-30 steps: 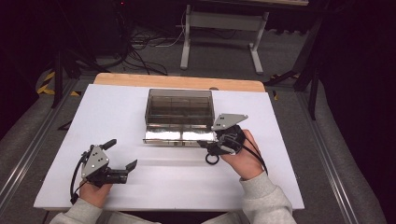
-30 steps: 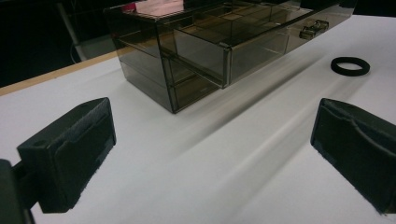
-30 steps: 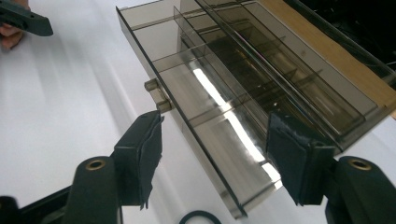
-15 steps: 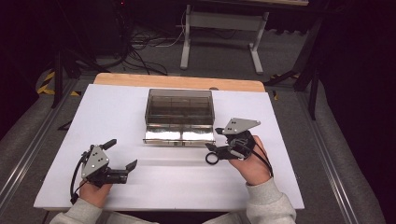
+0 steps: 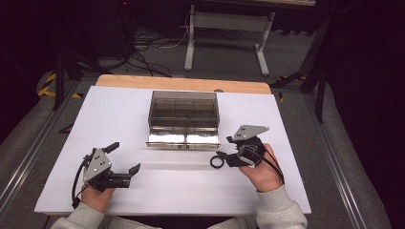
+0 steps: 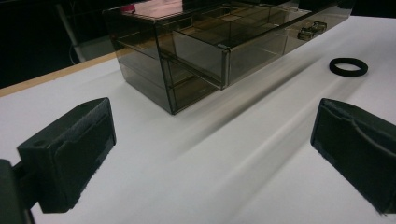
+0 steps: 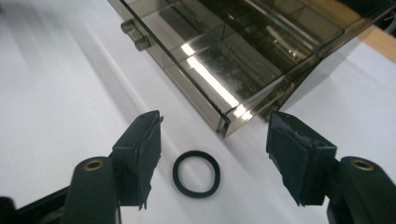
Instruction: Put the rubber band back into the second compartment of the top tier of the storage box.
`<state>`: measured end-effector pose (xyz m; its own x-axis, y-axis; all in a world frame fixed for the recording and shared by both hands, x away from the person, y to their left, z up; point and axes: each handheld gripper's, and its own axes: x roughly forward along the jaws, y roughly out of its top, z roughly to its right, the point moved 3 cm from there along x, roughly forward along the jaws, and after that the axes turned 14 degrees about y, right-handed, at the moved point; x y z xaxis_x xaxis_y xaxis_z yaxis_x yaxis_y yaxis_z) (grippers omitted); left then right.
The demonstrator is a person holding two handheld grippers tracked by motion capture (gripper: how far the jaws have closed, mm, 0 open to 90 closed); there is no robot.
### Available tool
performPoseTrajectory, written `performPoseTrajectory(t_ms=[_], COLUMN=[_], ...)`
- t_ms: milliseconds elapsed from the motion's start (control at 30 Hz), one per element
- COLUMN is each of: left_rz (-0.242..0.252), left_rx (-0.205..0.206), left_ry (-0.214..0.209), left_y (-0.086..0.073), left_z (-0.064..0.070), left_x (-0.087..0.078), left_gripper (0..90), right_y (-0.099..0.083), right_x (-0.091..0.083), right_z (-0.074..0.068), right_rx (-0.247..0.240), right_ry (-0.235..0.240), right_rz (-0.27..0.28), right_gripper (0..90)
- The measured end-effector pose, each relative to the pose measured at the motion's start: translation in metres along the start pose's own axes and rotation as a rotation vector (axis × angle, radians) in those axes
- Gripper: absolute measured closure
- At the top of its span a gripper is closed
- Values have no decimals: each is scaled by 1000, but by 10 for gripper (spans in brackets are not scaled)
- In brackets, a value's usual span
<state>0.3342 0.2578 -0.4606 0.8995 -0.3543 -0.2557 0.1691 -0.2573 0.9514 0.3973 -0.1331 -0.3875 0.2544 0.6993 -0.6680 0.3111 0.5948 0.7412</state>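
At eight o'clock on the white desk (image 5: 143, 109), the left gripper (image 5: 125, 160) is resting low with its jaws spread wide and empty, apparently waiting in reserve. Toward twelve o'clock, the smoked clear drawer box (image 5: 184, 109) is sitting with its lower drawer (image 5: 184, 139) pulled out toward the person, likely to receive the item. At four o'clock, the black ring (image 5: 217, 161) is lying flat on the desk, just off the drawer's front right corner. Beside it, the right gripper (image 5: 224, 148) is hovering with jaws parted widely, gripping nothing, bracketing the ring as if lining up a pickup.
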Motion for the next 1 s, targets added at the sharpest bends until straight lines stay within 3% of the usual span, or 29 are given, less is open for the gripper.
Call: performPoseTrajectory(t_ms=[367, 1000], left_rz=[-2, -3], left_rx=[0, 0], left_ry=[0, 3], left_y=[0, 0], left_z=[0, 0], left_x=[0, 0], left_gripper=[9, 9], right_y=[-16, -33], right_x=[13, 43], right_z=[12, 25], right_rx=[77, 173], right_ry=[2, 0], right_rz=[-91, -198], right_gripper=[382, 523])
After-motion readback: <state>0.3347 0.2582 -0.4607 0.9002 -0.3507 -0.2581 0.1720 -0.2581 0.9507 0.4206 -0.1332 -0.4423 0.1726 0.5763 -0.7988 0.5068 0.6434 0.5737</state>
